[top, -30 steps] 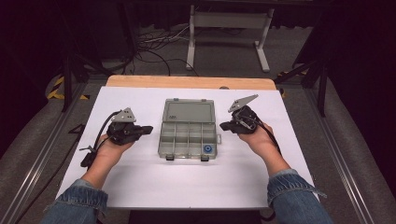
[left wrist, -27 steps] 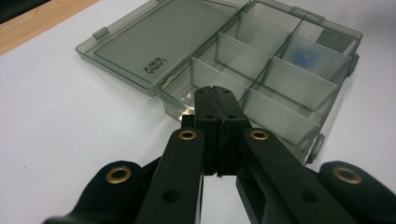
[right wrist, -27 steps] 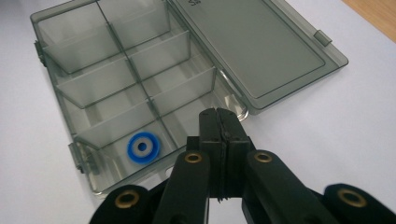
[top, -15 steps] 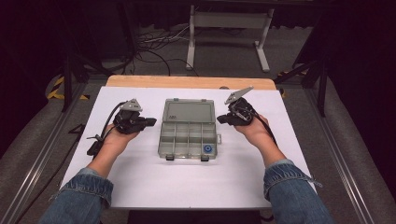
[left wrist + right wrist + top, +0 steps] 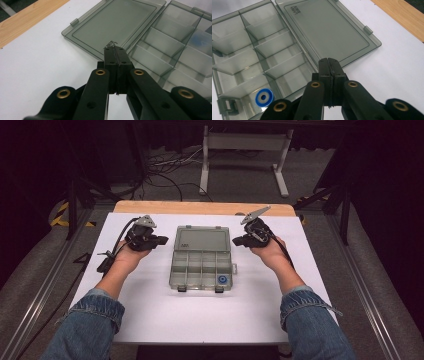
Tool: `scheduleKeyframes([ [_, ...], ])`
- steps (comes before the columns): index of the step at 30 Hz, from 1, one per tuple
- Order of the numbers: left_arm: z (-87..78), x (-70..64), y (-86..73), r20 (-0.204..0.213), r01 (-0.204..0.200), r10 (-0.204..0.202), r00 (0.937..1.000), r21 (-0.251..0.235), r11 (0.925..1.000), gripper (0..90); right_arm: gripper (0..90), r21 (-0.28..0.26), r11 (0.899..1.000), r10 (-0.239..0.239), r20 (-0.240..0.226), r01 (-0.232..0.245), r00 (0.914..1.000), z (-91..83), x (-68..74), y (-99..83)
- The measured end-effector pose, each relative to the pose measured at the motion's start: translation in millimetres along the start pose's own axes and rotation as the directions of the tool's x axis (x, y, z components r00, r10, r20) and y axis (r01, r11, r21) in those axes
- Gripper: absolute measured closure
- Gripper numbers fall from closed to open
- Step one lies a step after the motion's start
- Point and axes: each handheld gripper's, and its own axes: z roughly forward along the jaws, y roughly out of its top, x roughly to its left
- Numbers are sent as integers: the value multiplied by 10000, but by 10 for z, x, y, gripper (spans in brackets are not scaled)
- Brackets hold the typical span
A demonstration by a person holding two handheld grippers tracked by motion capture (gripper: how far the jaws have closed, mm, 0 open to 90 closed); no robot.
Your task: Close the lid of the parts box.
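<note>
At the left of the high view, the left tool [image 5: 161, 240] is held in the person's left hand [image 5: 127, 259] above the white desk [image 5: 150, 310], just beside the left edge of the open lid [image 5: 202, 240] of a smoky grey compartment box [image 5: 201, 268]. In the left gripper view its two black jaws are seen pressed together with nothing between them, their tips pointing at the lid's near edge [image 5: 110, 27].

The compartment box is laid flat at the middle of the desk, its lid folded back toward the far wooden edge [image 5: 200, 208] and its divided tray turned toward the person. A small blue ring [image 5: 222, 280] is seen in the near right compartment; in the right gripper view the same ring [image 5: 264, 97] is found low at the left, beside a latch.

At the right, the right tool [image 5: 238, 241] is held in the right hand [image 5: 267, 251] just beside the lid's right edge, apart from it. Its jaws are likewise clenched on nothing. Both denim sleeves [image 5: 310, 320] are seen entering from the bottom.
</note>
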Motion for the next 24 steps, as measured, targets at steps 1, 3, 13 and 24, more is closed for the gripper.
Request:
scheduleKeyframes([
  [1,3,6,9,0,1,-1,10000,13,10000,894,900,0,10000,0,0,0,10000,0,0,0],
  [3,17,15,23,23,44,-44,10000,44,10000,893,900,45,10000,45,30,-45,10000,19,-25,-6],
  [13,98,133,76,169,483,-485,9987,161,9987,893,900,213,9997,85,112,-87,9999,48,-110,36],
  [24,227,198,115,-73,736,-732,9973,597,9955,893,900,357,9979,523,304,-533,9982,137,-258,-8],
])
